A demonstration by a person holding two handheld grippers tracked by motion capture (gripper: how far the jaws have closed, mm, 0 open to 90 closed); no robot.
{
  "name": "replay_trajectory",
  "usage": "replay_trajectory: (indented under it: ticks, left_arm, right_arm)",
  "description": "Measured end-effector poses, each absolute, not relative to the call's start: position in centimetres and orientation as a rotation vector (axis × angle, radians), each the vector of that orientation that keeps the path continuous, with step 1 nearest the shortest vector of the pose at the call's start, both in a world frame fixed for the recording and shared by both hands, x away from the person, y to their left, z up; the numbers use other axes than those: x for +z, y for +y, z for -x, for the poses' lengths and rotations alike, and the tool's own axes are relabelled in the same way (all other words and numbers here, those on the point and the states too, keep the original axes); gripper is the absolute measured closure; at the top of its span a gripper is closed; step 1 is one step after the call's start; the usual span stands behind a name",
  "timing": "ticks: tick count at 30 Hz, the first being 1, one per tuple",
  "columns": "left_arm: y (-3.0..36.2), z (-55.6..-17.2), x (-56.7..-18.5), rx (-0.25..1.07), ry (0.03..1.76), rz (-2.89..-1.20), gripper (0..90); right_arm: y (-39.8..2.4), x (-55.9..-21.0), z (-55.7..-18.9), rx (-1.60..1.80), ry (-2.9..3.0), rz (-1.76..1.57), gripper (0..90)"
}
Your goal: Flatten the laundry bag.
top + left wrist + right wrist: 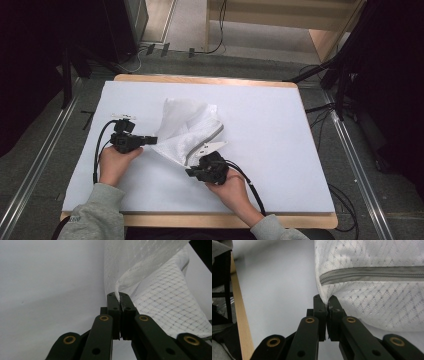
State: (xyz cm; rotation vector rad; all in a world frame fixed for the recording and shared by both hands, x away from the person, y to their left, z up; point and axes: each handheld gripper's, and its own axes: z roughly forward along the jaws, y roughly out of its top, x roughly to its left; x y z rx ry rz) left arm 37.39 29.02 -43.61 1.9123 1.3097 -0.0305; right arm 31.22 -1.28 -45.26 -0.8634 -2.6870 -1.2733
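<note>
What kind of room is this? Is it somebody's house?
Probably not a house; it looks like a lab or workshop for recording. A table with a white cover stands among dark stands, metal floor rails and loose cables. A person's two grippers pinch a white mesh bag.

No legible text, label or sign anywhere

The high view looks forward and down over my worktop [280, 150] from above my side. Each gripper view rides close behind its jaws, facing along them. All three share the mesh bag [187, 132], seen near in both gripper views.
</note>
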Motion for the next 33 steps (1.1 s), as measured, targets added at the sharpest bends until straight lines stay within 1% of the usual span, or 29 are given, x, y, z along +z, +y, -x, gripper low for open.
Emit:
replay_trajectory:
  ticks: [10,11,12,13,14,15,17,18,21,22,25,29,30,32,33]
  left_arm:
    - [31.0,-36.8,-44.0,0.017,1.391,-1.898,89.6]
    - [31.4,-36.9,-44.1,0.022,1.404,-1.896,89.5]
    - [31.4,-36.9,-44.1,0.022,1.404,-1.896,89.5]
    - [31.6,-36.9,-44.1,0.024,1.411,-1.882,89.5]
    - [31.8,-37.0,-44.1,0.024,1.411,-1.879,89.1]
    - [31.9,-37.0,-44.1,0.026,1.413,-1.876,88.9]
    - [32.2,-37.1,-44.1,0.026,1.419,-1.869,88.8]
    - [32.4,-37.1,-44.1,0.030,1.421,-1.869,88.6]
    - [32.7,-37.2,-44.1,0.053,1.434,-1.878,88.5]
    - [32.9,-37.4,-44.1,0.055,1.438,-1.878,88.1]
    - [33.2,-37.5,-44.1,0.053,1.445,-1.873,87.4]
    - [33.8,-37.6,-44.0,0.058,1.452,-1.857,87.2]
    - [34.0,-37.6,-44.0,0.058,1.452,-1.850,86.5]
    - [34.5,-37.5,-43.9,0.050,1.443,-1.823,77.1]
    - [34.5,-37.5,-43.9,0.050,1.443,-1.823,73.9]
  right_arm:
    - [1.0,-45.7,-30.4,-1.235,-2.657,0.751,88.9]
    - [1.3,-45.8,-30.1,-1.233,-2.664,0.722,81.5]
    - [1.3,-45.8,-30.1,-1.233,-2.664,0.722,81.5]
    - [1.4,-45.8,-30.1,-1.227,-2.666,0.720,77.5]
    - [1.2,-45.7,-30.2,-1.228,-2.666,0.722,72.3]
    - [1.0,-45.6,-30.2,-1.233,-2.664,0.728,69.2]
    - [0.7,-45.5,-30.4,-1.237,-2.665,0.726,68.0]
    - [-0.1,-45.2,-30.6,-1.264,-2.659,0.741,65.1]
    - [-1.2,-44.8,-30.9,-1.279,-2.660,0.763,65.0]
    - [-2.4,-44.7,-31.4,-1.298,-2.672,0.793,65.0]
    - [-4.0,-44.6,-32.3,-1.302,-2.709,0.847,65.2]
    - [-5.3,-44.6,-33.4,-1.314,-2.703,0.918,65.3]
    - [-5.6,-44.6,-33.8,-1.319,-2.706,0.933,65.2]
    - [-6.5,-44.8,-34.8,-1.327,-2.717,0.985,64.9]
    - [-6.5,-44.8,-34.8,-1.327,-2.717,0.985,64.9]
